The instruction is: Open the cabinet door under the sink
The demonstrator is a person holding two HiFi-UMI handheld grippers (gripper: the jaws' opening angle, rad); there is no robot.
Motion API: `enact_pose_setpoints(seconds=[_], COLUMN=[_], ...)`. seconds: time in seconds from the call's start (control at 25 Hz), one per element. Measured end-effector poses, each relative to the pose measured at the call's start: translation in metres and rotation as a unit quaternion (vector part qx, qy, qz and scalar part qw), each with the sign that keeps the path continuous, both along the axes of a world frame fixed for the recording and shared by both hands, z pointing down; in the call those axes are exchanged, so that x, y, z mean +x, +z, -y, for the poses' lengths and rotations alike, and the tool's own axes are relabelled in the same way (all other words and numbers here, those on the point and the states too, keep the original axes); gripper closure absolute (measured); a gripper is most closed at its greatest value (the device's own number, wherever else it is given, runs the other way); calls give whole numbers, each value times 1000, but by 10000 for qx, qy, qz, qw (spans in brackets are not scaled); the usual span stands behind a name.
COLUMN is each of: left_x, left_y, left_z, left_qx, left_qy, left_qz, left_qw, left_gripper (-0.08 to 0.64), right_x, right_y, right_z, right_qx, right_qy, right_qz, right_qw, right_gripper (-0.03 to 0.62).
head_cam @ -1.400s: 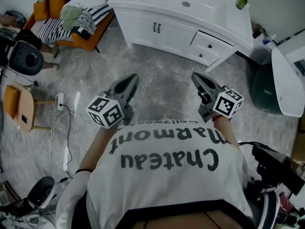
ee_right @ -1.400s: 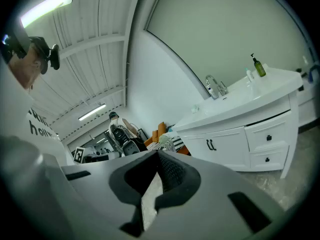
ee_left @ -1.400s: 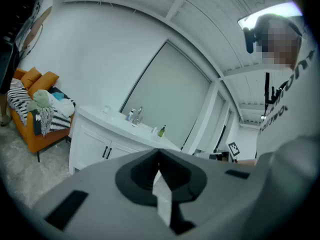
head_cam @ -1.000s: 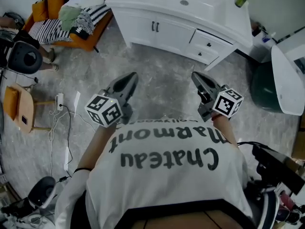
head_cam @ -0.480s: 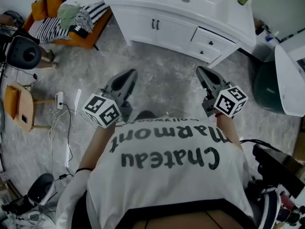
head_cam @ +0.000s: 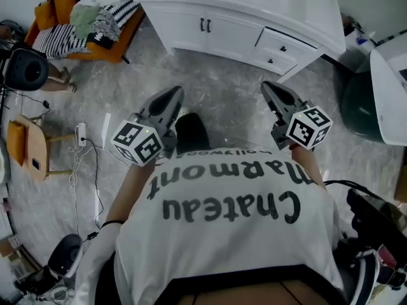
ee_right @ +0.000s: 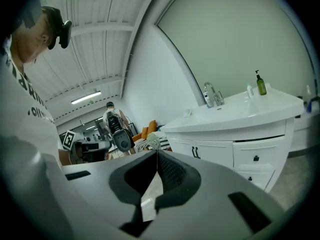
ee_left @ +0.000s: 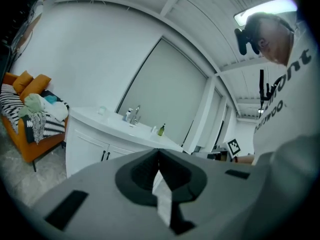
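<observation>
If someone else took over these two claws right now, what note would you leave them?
Left claw: shut, empty, held over the floor.
Right claw: shut, empty, likewise.
Things: the white sink cabinet stands ahead across the floor. Both doors are closed, with their dark handles side by side at the middle. The drawers are to the right of them in the head view.
Done: nothing yet; neither claw touches the cabinet.
Left: walk up, open a claw, grip a handle, pull the door open.
</observation>
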State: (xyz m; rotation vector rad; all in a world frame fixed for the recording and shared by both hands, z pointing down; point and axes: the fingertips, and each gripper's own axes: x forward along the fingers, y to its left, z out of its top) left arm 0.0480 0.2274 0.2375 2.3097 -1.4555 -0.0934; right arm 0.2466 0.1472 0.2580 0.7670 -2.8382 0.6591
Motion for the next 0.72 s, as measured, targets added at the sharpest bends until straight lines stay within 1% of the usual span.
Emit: enact_pose_setpoints(seconds=[0.24, 0.36, 0.48, 0.56, 0.72], left_x=[-3, -16, -33, -40, -51], left_y=[-6, -8, -7, -9, -10], left_z=[55, 85, 119, 136, 164], left_qx=[65, 32, -92, -91, -61], left_qy=[482, 734, 980, 1118, 1289], left_qz=[16, 117, 80, 92, 34], left_qw=[9988, 9972, 9951, 9936, 9916], left_gripper=[551, 551, 551, 551, 551], right_x=[0, -15, -36, -47, -66], right_y=[4, 5, 4, 4, 5], right_z=[35, 60, 90, 102, 123], right_qx=[-136, -177, -275, -343, -328], right_qy=[430, 582, 776, 843, 921], right_qz=[-77, -99, -34, 27, -75], right_qw=[9990, 9981, 9966, 9958, 9952], right_gripper=[580, 580, 580, 580, 580])
